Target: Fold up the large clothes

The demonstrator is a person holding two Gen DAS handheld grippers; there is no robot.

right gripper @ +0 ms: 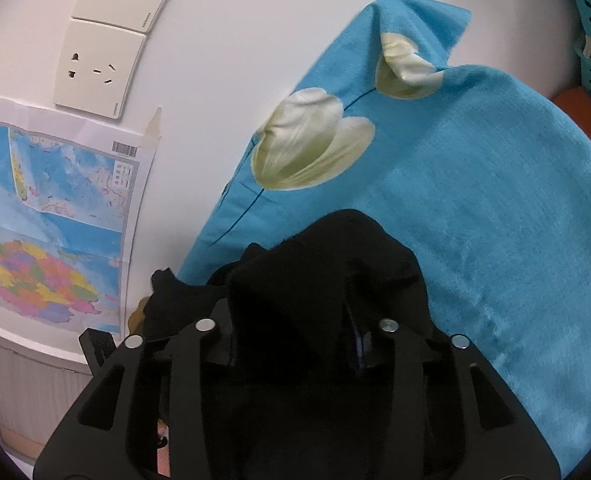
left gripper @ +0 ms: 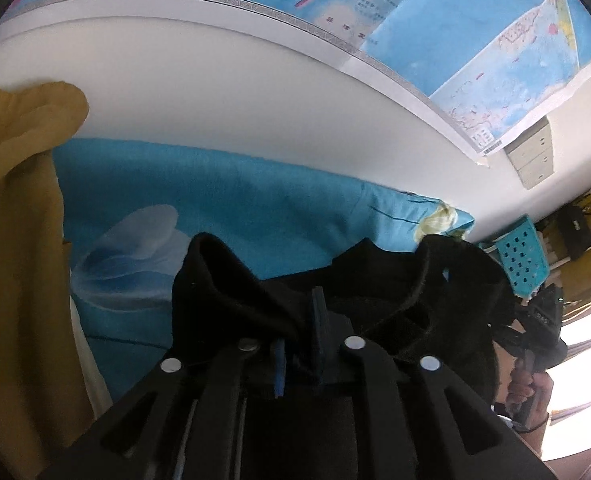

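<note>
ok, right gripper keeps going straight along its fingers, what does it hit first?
Most likely the black garment bunched over the right gripper, right at the fingertips. Past that, the blue flowered bedding probably, though depth is hard to judge in this fisheye view.

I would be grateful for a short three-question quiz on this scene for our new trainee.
1. True or false: the left gripper has the black garment between its fingers.
2. In the right wrist view, what hangs just below the wall sockets? A) map B) clock C) mirror
3. Fill in: the bedding is blue, printed with pale ___.
Key: 1 true; 2 A; 3 flowers.
</note>
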